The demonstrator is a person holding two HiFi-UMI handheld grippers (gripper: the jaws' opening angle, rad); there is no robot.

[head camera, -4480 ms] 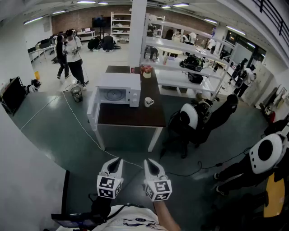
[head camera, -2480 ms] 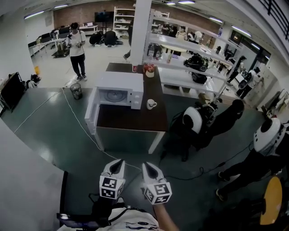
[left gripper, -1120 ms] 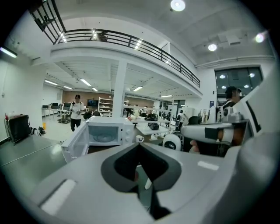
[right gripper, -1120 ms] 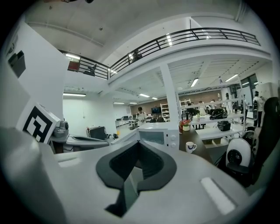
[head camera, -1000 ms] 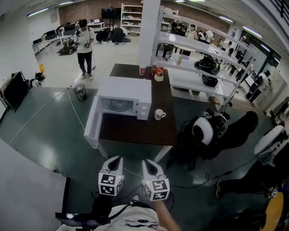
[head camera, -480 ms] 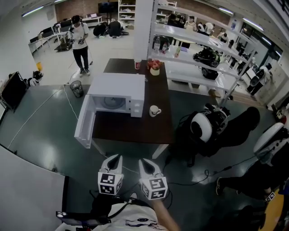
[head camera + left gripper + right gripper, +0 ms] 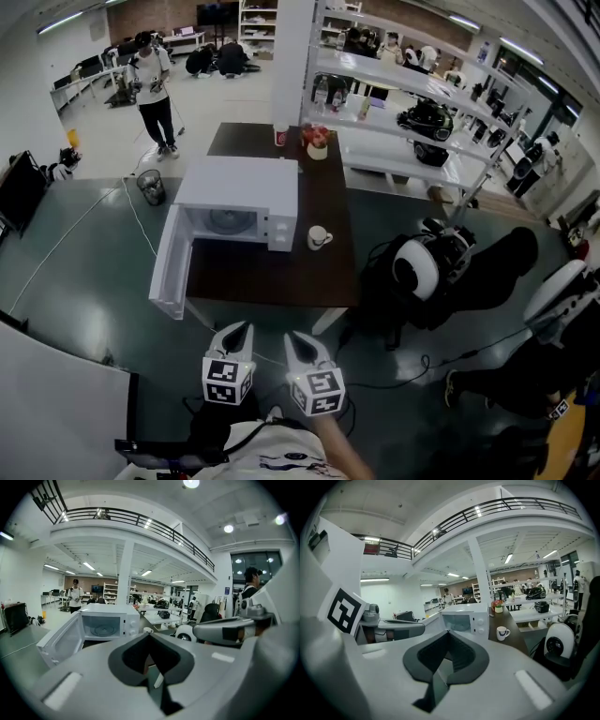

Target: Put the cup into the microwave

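Note:
A white cup [image 7: 318, 237] with a dark mark stands on the dark brown table [image 7: 281, 277], just right of the white microwave [image 7: 239, 202]. The microwave door [image 7: 171, 265] hangs open to the left and the cavity shows its glass plate. My left gripper [image 7: 241, 329] and right gripper [image 7: 293, 338] are side by side near me, short of the table's front edge, both shut and holding nothing. The left gripper view shows the microwave [image 7: 103, 626] ahead beyond the left gripper [image 7: 150, 635]. In the right gripper view the cup [image 7: 502, 632] stands right of the microwave [image 7: 465, 621].
A red cup [image 7: 280, 137] and a flower pot [image 7: 317, 144] stand at the table's far end. Black-and-white robots [image 7: 424, 268] sit on the floor right of the table. White shelving [image 7: 403, 103] runs behind. A person [image 7: 150, 89], a bin [image 7: 150, 186] and a floor cable [image 7: 141, 230] are to the left.
The table and microwave have drawn nearer in the head view as I walk toward them. Both grippers stay shut and low in view.

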